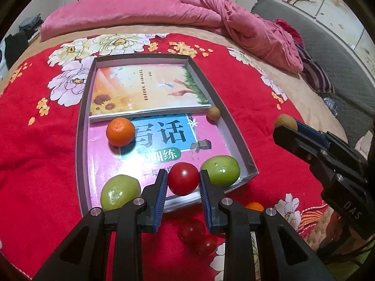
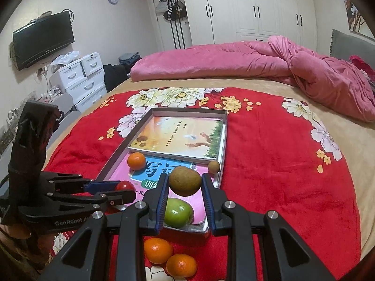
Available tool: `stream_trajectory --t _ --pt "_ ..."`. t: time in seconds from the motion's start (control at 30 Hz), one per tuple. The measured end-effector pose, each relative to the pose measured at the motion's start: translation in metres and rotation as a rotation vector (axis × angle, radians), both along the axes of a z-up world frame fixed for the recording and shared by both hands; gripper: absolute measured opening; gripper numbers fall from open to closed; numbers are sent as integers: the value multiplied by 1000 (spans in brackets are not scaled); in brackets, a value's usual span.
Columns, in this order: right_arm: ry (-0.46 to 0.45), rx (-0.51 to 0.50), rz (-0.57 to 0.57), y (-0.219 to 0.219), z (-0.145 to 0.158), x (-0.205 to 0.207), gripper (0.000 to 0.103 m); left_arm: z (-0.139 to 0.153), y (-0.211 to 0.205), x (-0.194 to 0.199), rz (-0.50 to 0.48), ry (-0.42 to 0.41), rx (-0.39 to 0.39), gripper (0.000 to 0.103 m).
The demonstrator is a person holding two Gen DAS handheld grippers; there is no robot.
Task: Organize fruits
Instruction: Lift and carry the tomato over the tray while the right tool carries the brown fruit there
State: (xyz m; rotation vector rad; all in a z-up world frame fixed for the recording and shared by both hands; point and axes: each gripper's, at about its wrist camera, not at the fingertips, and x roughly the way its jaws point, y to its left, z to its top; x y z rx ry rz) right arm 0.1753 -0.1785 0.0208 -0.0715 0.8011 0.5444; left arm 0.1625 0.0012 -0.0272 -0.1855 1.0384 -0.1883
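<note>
- Nearest, two oranges (image 2: 168, 257) are seen lying on the red blanket (image 2: 269, 187).
- A red tomato (image 1: 183, 179) is pinched by the left gripper (image 1: 183, 182) above the tray's (image 1: 80, 140) near edge.
- A brown kiwi (image 2: 185, 180) is pinched by the right gripper (image 2: 185, 185), over the tray.
- Farther in, an orange (image 1: 120, 131) is shown on the pink book (image 1: 150, 154).

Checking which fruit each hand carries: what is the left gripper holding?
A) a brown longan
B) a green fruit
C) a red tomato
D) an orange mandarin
C: the left gripper is shut on the red tomato, held over the near end of the tray; the brown fruit sits in the right gripper.
</note>
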Motion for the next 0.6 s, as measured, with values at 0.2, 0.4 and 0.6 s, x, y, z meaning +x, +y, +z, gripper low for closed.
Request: stream_trajectory --t 0.2,0.4,0.6 --pt "10 -7 2 4 -6 7 29 -9 -2 3 -4 20 5 28" --pt "26 -11 0 9 -13 16 29 -17 -2 7 -3 38 4 28" --pt "41 -18 2 13 -20 23 29 -23 -3 10 -5 53 0 28"
